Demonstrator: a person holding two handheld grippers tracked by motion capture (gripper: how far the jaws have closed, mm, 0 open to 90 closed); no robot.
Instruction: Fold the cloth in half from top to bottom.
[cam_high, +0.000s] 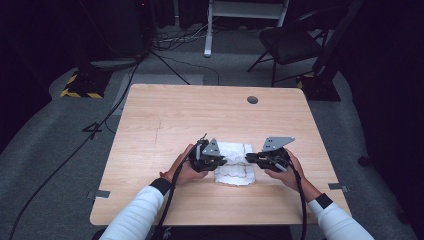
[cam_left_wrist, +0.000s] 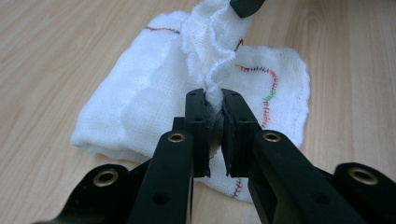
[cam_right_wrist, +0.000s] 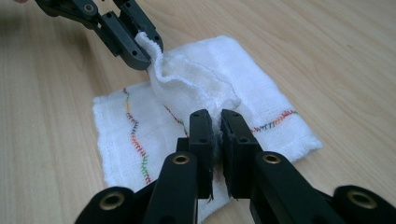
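The fingers (cam_left_wrist: 198, 126) of the left gripper (cam_left_wrist: 214, 100) pinch an edge of the white cloth (cam_left_wrist: 140, 107). The right gripper (cam_right_wrist: 214, 122) pinches the same raised fold from the other side. The cloth lies near the middle of the wooden table (cam_high: 165, 115), between both hands, with bright stitching (cam_left_wrist: 268, 93) on it.

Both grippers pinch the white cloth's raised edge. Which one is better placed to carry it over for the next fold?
Probably neither alone: the left gripper and the right gripper each clamp the same lifted edge of the white cloth, so both should carry it together.
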